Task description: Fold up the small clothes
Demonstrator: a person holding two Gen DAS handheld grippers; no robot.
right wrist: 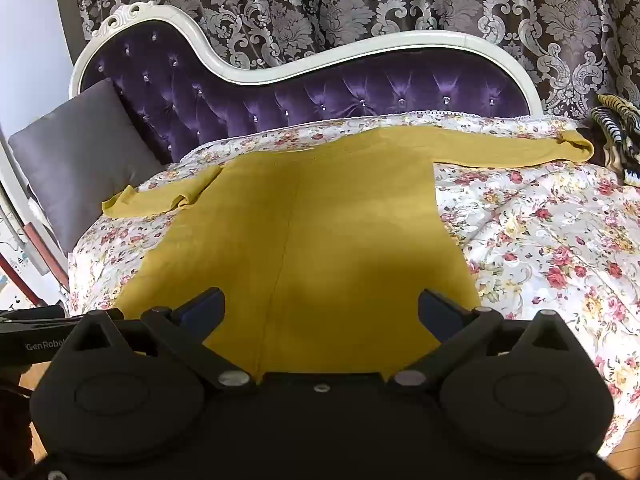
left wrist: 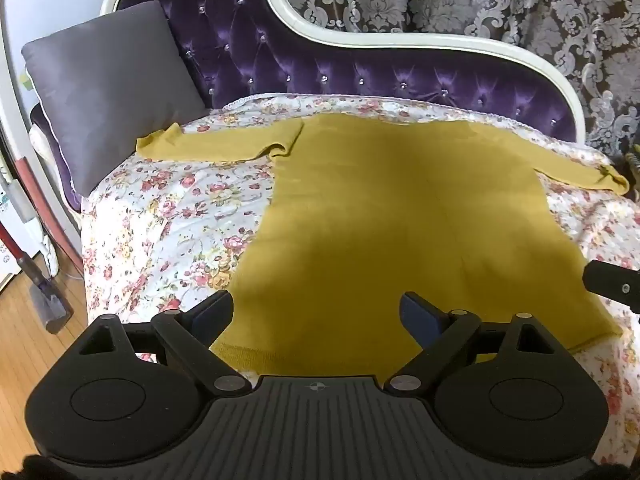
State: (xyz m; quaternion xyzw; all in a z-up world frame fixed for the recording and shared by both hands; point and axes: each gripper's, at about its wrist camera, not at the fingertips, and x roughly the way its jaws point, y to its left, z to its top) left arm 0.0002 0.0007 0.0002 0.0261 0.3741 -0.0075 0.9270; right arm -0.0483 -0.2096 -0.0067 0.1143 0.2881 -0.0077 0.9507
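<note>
Home living room or bedroom: purple tufted chaise longue [left wrist: 360, 76] with white carved frame, floral quilt [left wrist: 168, 216] over seat, grey cushion [left wrist: 108, 92], damask curtain [right wrist: 360, 4] behind, wood floor [left wrist: 24, 360], stick vacuum [left wrist: 36, 280] at left.

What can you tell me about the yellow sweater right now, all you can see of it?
The yellow sweater is a mustard, fine-knit, long-sleeved top lying flat on the floral bedspread, hem toward the cameras. Its left sleeve reaches toward the grey pillow, with a fold at the shoulder. The other sleeve runs out straight to the bed's far edge. A faint centre crease shows in the right wrist view. The left gripper and right gripper are both open over the hem, gripping nothing.
</note>
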